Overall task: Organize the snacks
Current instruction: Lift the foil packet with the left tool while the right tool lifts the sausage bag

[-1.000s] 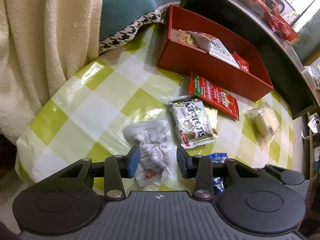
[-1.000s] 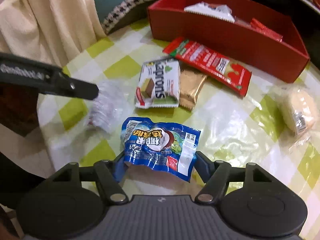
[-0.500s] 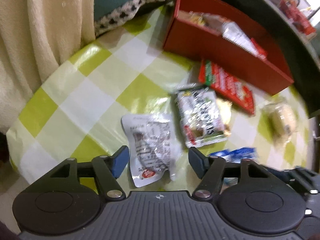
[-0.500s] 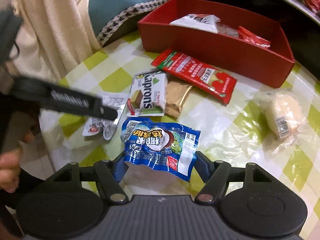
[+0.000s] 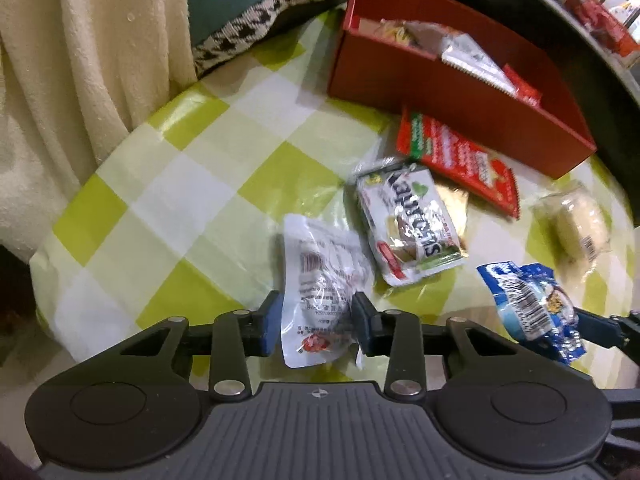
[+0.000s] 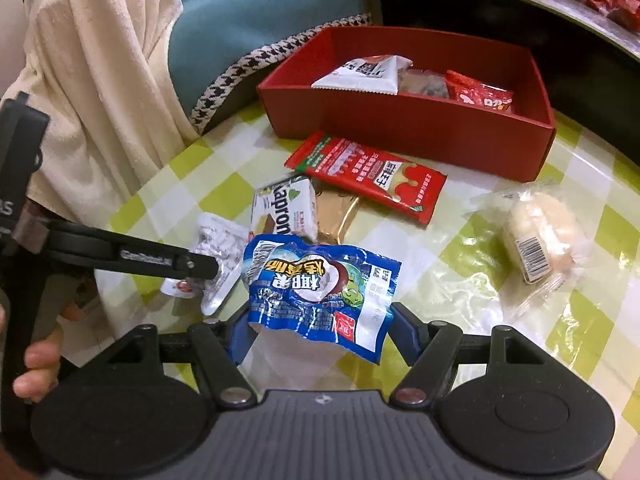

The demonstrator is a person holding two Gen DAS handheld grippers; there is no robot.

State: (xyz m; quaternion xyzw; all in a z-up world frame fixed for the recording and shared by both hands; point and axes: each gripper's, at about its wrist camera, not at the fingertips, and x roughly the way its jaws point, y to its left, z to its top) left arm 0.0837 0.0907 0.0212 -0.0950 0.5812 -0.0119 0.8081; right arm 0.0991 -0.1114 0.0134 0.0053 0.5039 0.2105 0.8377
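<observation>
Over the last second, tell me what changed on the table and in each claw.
The left claw opened, moved over the clear white packet and closed on it. The right claw rose with the blue packet, still clamped on it. Unmoved: the red box, the long red packet, the Kaprons packet, the gold packet and the wrapped bun.

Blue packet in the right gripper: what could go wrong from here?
The right gripper pinches only the blue packet's crumpled lower edge, so it may slip free on the way to the red box. The left gripper closing on the clear packet sits close beside it, so the two could collide.
</observation>
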